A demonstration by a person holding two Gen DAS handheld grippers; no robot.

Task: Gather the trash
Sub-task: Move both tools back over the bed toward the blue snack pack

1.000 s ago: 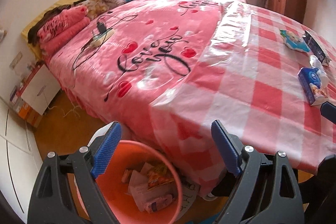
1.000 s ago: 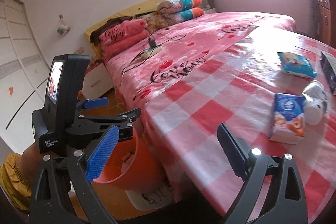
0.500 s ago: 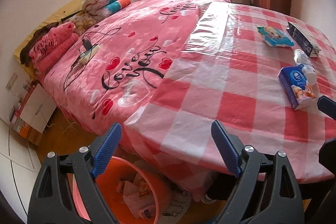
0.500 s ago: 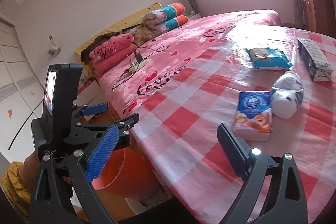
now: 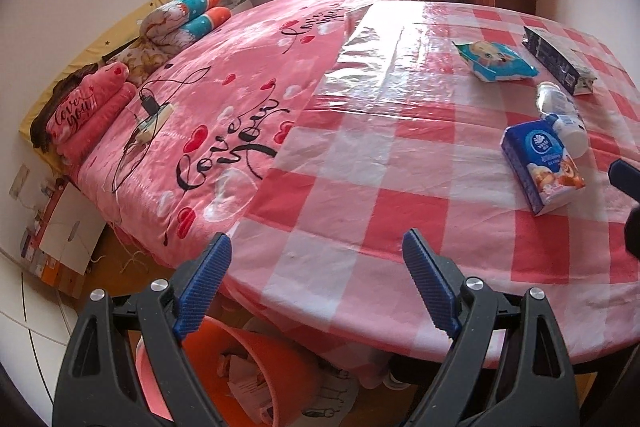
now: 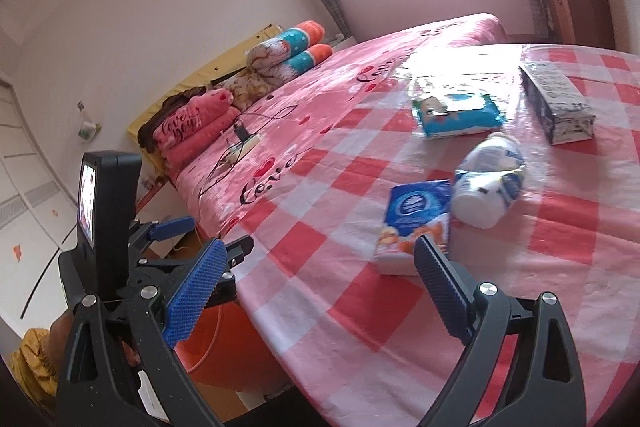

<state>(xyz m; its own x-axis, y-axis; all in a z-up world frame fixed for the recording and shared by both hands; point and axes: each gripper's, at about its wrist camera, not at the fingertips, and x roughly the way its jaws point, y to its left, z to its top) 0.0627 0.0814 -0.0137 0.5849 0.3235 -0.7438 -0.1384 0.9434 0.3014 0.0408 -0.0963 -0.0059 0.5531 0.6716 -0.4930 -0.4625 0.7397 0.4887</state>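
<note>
both claws (image 5: pixel 316 285) (image 6: pixel 316 289) gape, empty

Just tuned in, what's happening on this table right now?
A person holds both grippers open and empty over the checked table. The right gripper points at the tissue pack, which touches a tipped white bottle. A wipes pack and a dark box lie beyond. The left gripper hangs near the orange bin, which already holds paper scraps.
</note>
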